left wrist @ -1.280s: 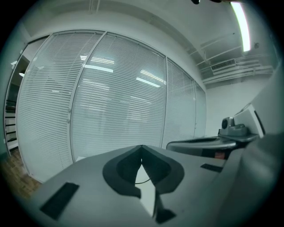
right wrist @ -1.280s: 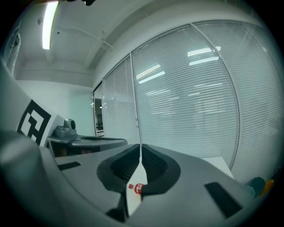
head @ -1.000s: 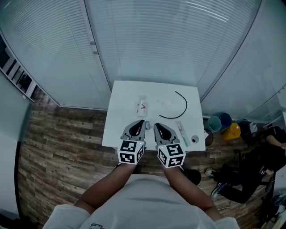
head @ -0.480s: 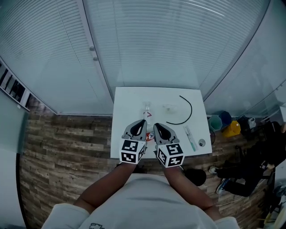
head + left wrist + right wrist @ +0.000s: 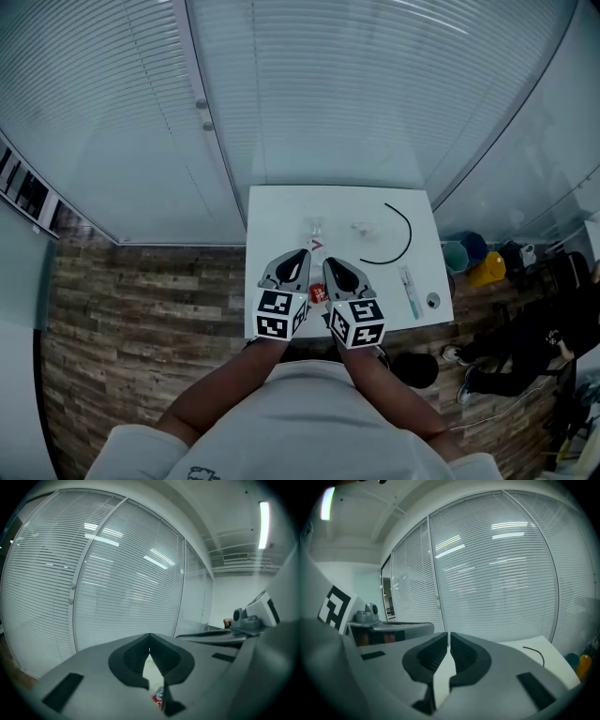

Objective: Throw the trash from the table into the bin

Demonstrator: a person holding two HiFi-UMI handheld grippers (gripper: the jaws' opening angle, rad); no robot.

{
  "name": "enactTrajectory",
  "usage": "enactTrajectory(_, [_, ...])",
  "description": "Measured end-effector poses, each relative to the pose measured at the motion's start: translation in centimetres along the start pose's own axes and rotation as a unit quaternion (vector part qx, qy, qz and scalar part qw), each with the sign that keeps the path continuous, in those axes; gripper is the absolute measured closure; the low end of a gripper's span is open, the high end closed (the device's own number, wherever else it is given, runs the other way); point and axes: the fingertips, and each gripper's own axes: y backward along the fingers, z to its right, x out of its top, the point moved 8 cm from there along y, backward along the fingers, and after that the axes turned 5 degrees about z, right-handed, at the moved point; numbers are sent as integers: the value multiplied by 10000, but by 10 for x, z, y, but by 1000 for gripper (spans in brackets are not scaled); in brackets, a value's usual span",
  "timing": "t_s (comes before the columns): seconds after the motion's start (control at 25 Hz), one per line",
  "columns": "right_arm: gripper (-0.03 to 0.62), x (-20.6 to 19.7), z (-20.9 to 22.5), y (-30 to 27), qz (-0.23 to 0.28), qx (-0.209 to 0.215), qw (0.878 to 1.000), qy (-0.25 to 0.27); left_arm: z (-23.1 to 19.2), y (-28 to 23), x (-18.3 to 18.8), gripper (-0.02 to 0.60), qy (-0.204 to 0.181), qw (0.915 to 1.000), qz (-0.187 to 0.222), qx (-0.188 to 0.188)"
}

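On the white table lie a clear plastic bottle with a red label, a crumpled clear wrapper, a curved black cable, a green-white tube and a small round cap. A small red piece of trash lies near the front edge, between my two grippers; it shows low through the gap under the jaws. My left gripper is shut and empty. My right gripper is shut and empty too. Both hover side by side over the table's near edge.
Glass walls with white blinds stand behind the table. Teal, blue and yellow containers stand on the wooden floor to the table's right. A dark round object sits below the front right corner. Dark bags lie at far right.
The table has shifted right and closer in the head view. Both grippers, still shut, now reach over its front edge, and the red piece shows between them.
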Motion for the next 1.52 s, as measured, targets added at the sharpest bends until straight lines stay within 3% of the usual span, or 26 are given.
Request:
enactTrajectory(0.72, [588,-10,12,-37,-284,99,9994,-147,-25,-12,-8,575,68,9997,-142,173])
enactTrajectory(1.36, [585,-42,82,-77,-779,-71,9950,-616,-38,-71,-36,575,421,9965,-714,134])
enactTrajectory(1.52, [523,-59,101,-90,-1064,-79,9907,-842,-41,-88,-48,575,509,9947,-876,160])
